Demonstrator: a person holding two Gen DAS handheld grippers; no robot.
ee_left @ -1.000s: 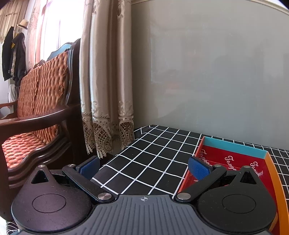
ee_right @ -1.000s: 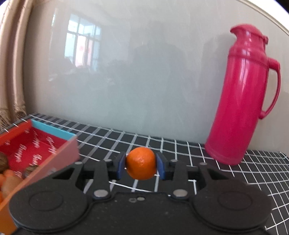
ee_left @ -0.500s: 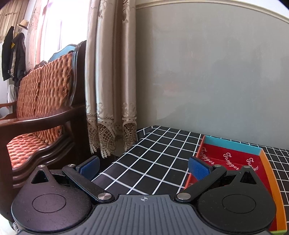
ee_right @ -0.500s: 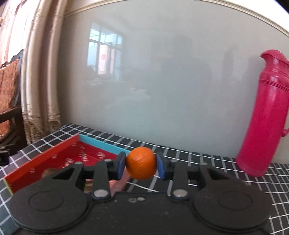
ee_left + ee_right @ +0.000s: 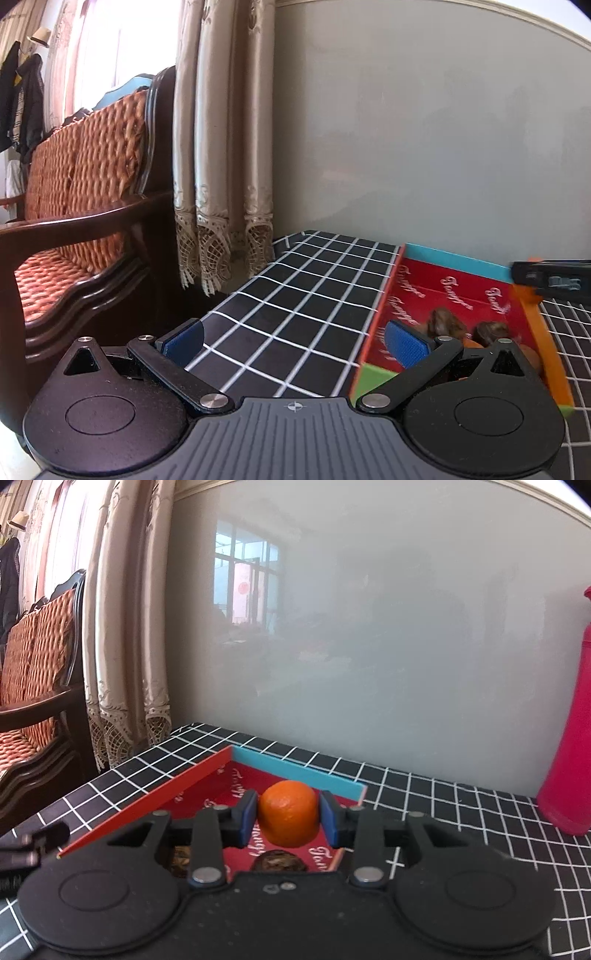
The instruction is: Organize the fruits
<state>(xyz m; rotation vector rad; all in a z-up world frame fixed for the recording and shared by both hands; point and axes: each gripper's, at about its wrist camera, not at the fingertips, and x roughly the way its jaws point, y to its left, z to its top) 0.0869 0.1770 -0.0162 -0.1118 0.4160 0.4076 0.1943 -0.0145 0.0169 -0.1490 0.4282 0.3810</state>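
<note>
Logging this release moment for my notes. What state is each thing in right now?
right claw: opening, tangerine between its pads, over the tray
tangerine: whole, unpeeled, above the tray floor
tray: on the checked tablecloth, brown nuts already inside
left claw: open, empty
red thermos: upright, top out of frame

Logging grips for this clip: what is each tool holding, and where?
Right tool, jaws opening: orange between its pads, at the sides. Left tool: nothing.
</note>
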